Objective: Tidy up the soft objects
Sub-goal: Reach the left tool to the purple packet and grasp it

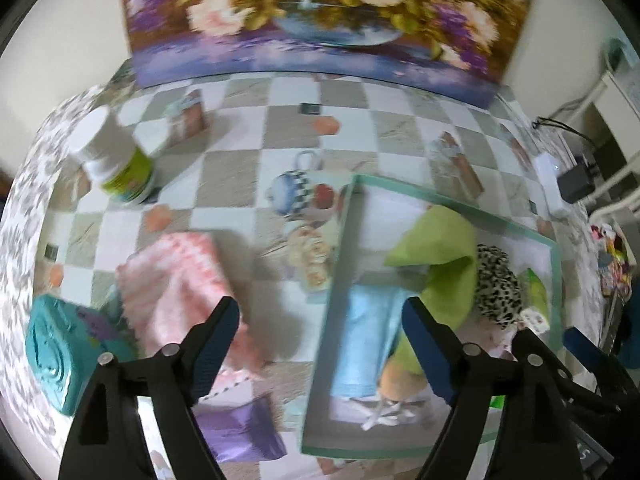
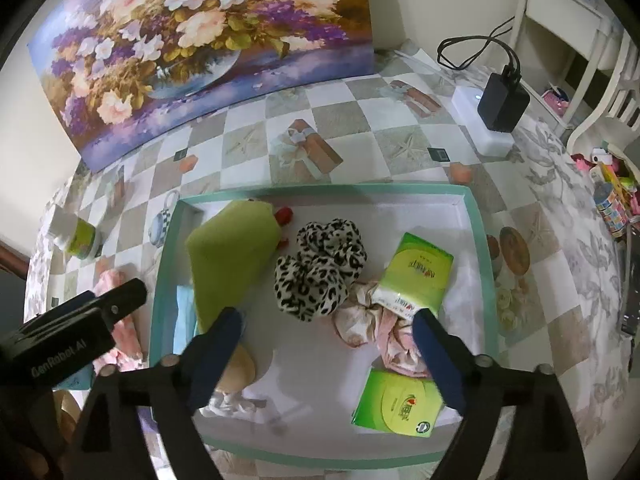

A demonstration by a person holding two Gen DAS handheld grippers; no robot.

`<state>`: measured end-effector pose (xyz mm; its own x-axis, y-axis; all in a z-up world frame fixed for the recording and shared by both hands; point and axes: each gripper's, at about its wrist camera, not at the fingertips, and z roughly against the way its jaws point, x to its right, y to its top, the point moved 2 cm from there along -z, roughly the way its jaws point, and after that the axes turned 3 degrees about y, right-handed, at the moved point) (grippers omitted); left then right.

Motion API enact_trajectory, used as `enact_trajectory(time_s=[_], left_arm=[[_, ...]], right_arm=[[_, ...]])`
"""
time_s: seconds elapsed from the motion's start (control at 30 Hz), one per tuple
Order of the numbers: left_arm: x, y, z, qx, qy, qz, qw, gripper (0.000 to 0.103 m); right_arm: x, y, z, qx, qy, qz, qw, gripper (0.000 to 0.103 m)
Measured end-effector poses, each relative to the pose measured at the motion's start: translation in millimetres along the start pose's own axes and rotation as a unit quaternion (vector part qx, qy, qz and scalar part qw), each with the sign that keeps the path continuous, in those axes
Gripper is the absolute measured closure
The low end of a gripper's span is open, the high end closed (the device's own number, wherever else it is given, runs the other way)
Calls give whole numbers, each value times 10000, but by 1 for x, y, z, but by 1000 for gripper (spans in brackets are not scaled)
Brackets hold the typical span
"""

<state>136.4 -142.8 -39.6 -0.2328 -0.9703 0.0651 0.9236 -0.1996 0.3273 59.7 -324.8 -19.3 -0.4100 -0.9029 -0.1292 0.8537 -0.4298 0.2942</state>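
Checked oilcloth covers the table (image 2: 256, 136), printed with cups and parcels. A flower painting (image 2: 192, 48) leans at its far edge against the wall; its top is cut off in both views.

A shallow tray (image 2: 476, 216) with a teal rim and white floor sits toward the near edge. In it lie a green cloth (image 2: 232, 252) along the left wall, a leopard scrunchie (image 2: 320, 268) in the middle, two green tissue packs (image 2: 416, 272) on the right side (one upright-ish, one flat at the near wall), and a crumpled pink fabric (image 2: 376, 324) between them. A blue cloth (image 1: 368, 340) and a tan soft thing lie under the green cloth, mostly hidden; what the tan thing is cannot be told. Something small and red peeks out beyond the green cloth's far tip.

Left of the tray, on the table, lies a pink towel (image 1: 180, 280), blurred in the left view. Beside it are a teal box (image 1: 56, 352) at the left edge and a white-and-green jar (image 1: 120, 168) farther back. A charger (image 2: 502, 100) stands on a white block at the far right corner.

The left gripper (image 1: 320, 344) spreads wide, empty, between towel and tray. The right gripper (image 2: 328, 352) also gapes wide over the tray floor, gripping nothing.
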Motion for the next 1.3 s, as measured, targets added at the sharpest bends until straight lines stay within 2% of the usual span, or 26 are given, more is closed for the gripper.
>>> enact_trajectory(time_s=[0.1, 0.23, 0.5, 0.77, 0.97, 1.3], left_arm=[[-9, -7, 5, 92, 44, 122, 9999, 12], [-20, -20, 13, 212, 73, 228, 9995, 6], [-43, -40, 25, 281, 127, 580, 9978, 4], [-69, -62, 39, 378, -135, 1065, 9935, 4], [-85, -81, 39, 304, -188, 1317, 9907, 2], [-115, -110, 21, -111, -65, 1713, 9851, 0]], right_arm=[[-3, -4, 4, 73, -60, 28, 10000, 0], [-5, -9, 10, 126, -101, 10, 9999, 0], [-19, -31, 17, 116, 77, 155, 9998, 0], [-45, -55, 15, -92, 402, 372, 9985, 0], [-55, -70, 11, -240, 469, 399, 9978, 0], [-78, -92, 5, -464, 505, 779, 9946, 0]])
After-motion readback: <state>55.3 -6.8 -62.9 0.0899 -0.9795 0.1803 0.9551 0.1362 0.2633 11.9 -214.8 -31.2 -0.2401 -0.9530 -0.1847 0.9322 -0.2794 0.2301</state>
